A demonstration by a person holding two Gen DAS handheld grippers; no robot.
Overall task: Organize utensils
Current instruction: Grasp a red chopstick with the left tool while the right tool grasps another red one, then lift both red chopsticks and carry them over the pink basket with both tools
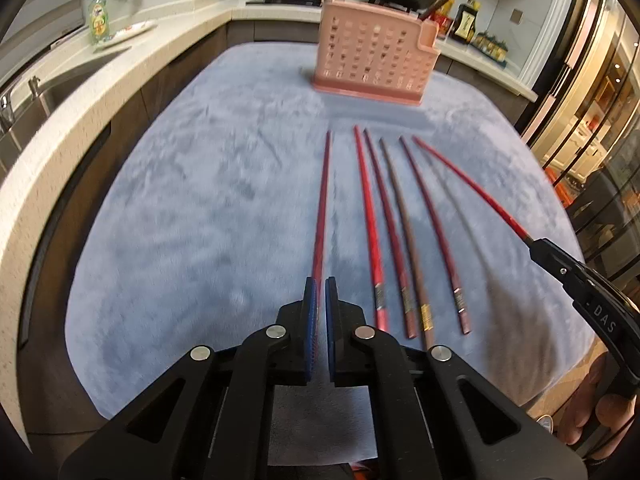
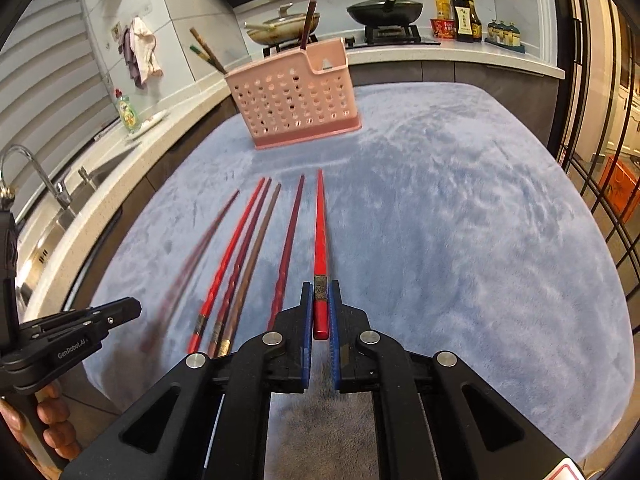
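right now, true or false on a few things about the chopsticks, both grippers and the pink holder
1. The right gripper grips a bright red chopstick. True.
2. The left gripper holds nothing. False: it is shut on a dark red chopstick.
3. The pink perforated plastic holder lies tipped over. False: it stands upright.
4. Four chopsticks lie loose on the blue fleece cloth. True.
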